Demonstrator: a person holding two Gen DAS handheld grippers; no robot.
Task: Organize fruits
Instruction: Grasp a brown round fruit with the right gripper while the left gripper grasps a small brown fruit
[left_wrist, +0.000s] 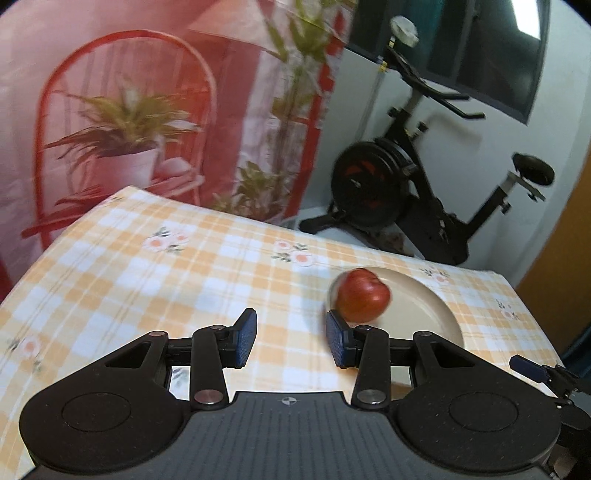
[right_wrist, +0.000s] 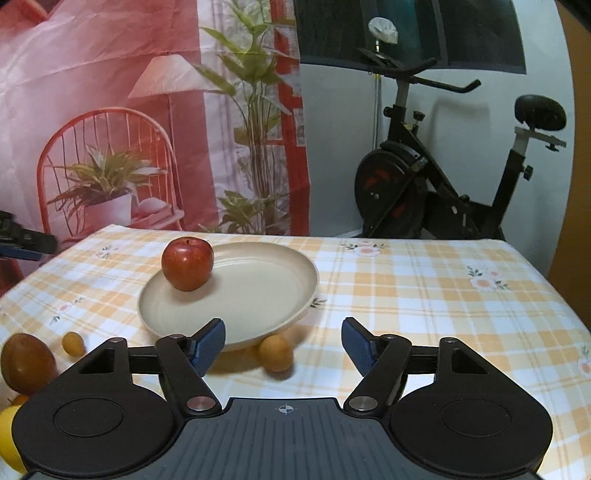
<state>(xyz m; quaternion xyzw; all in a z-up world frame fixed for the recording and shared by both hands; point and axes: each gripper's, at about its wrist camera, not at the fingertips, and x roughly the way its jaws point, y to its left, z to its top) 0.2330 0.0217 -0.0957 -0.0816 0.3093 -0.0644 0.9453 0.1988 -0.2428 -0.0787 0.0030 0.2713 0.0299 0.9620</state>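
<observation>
We see the red apple (right_wrist: 187, 263) sitting on the left rim area of the beige plate (right_wrist: 258, 295), left of centre in the right wrist view; in the left wrist view the same apple (left_wrist: 362, 294) is blurred, at the plate's (left_wrist: 439, 314) left edge, right of centre. A small round orange fruit (right_wrist: 276, 352) lies on the checked tablecloth (right_wrist: 424, 295), just beside the plate's near rim and between the right gripper's (right_wrist: 283, 345) blue pads (right_wrist: 208, 345). Those pads stand spread and touch nothing. At the lower left of that frame we find a tiny orange fruit (right_wrist: 72, 343), a brownish-green fruit (right_wrist: 27, 363) and, cut by the edge, a yellow fruit (right_wrist: 9, 439).

The left gripper (left_wrist: 291, 341) has its jaws apart with only tablecloth (left_wrist: 166, 280) between them; it grips nothing, and the apple shows just past its right pad. The tip of the left gripper pokes in at the far left of the right wrist view.

Behind the table hangs a pink printed backdrop (right_wrist: 110, 110) with a chair and plants, and a black exercise bike (right_wrist: 443, 177) stands at the upper right.
</observation>
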